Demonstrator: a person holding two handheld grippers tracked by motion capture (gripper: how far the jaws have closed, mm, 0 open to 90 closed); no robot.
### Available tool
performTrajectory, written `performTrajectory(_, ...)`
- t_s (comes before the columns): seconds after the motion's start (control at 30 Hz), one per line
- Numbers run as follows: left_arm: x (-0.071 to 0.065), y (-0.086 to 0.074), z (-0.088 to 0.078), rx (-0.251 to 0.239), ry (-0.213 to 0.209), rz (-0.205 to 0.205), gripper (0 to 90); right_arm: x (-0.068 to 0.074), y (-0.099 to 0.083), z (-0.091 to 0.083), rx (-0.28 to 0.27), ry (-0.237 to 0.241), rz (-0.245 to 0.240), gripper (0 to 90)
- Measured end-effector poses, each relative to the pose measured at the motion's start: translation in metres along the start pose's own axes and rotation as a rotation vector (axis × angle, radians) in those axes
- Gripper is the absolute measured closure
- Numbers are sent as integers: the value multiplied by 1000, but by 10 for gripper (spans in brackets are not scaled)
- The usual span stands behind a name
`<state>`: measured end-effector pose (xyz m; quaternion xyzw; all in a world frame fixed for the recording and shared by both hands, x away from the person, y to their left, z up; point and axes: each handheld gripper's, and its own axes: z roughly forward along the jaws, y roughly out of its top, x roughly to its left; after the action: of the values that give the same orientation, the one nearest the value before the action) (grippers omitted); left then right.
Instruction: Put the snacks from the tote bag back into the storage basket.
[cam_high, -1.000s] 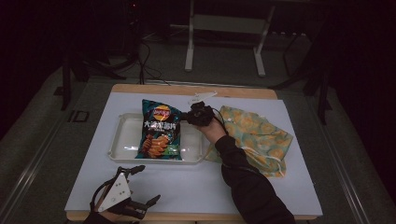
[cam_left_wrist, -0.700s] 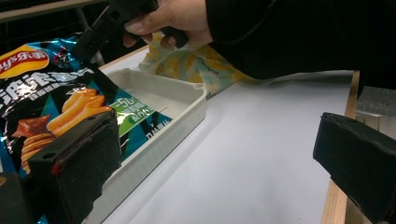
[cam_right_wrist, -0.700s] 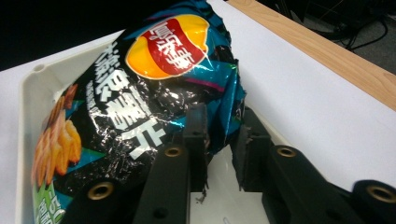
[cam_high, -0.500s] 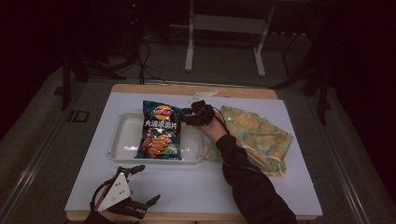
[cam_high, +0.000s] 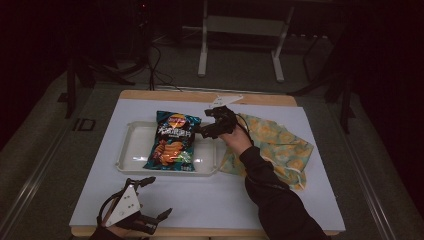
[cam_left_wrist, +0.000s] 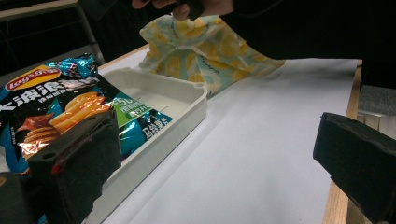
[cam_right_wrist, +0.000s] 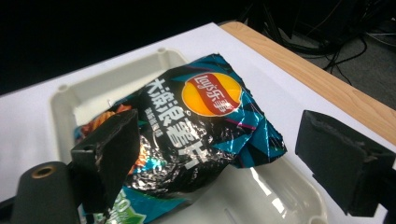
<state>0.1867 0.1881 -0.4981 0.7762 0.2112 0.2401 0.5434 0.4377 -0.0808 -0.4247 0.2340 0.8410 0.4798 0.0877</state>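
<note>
1. High view: The chip bag (cam_high: 172, 141) lies in the white tray (cam_high: 131, 150) on the table (cam_high: 210, 195). Its top end hangs over the tray's far rim. A second ago the right tongs (cam_high: 202, 131) were right at the bag's top corner. Now they have pulled back a little and sit just beside it, spread wide with nothing in them. I think this means the bag has been let go, so putting it in the tray looks done. The left tongs (cam_high: 159, 200) wait at the near edge of the table, spread wide too, just as before. A yellow patterned cloth (cam_high: 272, 145) lies right of the tray.

2. Left gripper view: The bag is at the left, flat in the tray (cam_left_wrist: 187, 100). It is shiny, blue and black, with a picture of orange chips. The cloth (cam_left_wrist: 210, 51) lies behind the tray. Nothing sits between the two black jaws.

3. Right gripper view: The bag (cam_right_wrist: 201, 126) looks puffy and crinkled, with a red and yellow logo. One corner rests on the tray's rim (cam_right_wrist: 308, 196). The jaws stand well apart, on either side of the bag but not squeezing it.
</note>
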Motion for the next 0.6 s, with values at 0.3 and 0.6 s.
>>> performTrajectory(0.3,0,0,0,0,-3,1,14,0,-5,-34,-5,-58,-1,149)
performTrajectory(0.6,0,0,2,6,-1,1,14,-13,-21,-82,-38,-114,14,148)
